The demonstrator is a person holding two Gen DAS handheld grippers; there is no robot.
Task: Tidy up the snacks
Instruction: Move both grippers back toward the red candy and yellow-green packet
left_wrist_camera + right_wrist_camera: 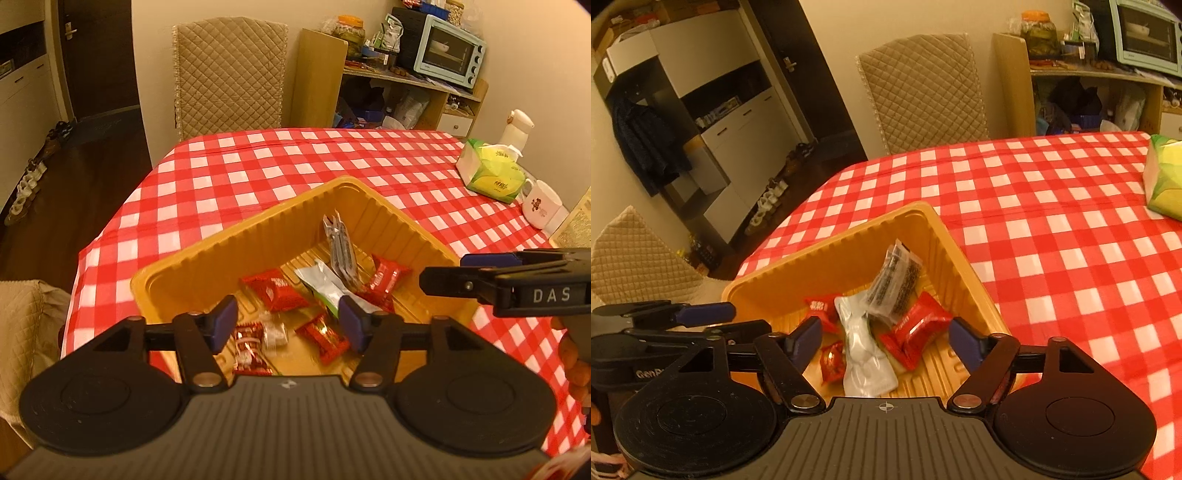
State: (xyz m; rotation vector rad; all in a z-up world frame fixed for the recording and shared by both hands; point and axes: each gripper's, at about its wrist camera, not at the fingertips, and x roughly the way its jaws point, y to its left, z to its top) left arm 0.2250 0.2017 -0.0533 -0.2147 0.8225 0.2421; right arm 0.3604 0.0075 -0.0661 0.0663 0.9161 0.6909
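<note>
A yellow plastic tray (258,240) (820,266) stands on the red checked tablecloth (295,162), near its front left corner. Inside lie two red packets (275,291) (384,280), a white and green packet (325,284), a silver packet (341,251) and small wrapped candies (251,343). My left gripper (288,319) hovers open over the tray's near end with nothing between its pads. My right gripper (886,341) is also open and empty, above the white packet (864,354) and a red packet (916,332). Each gripper shows in the other's view: right gripper (454,271), left gripper (738,319).
A green tissue pack (491,173), a white mug (543,208) and a white bottle (517,125) stand at the table's right side. A quilted chair (229,74) sits behind the far edge, beside a shelf with a toaster oven (448,48). The table drops off at the left.
</note>
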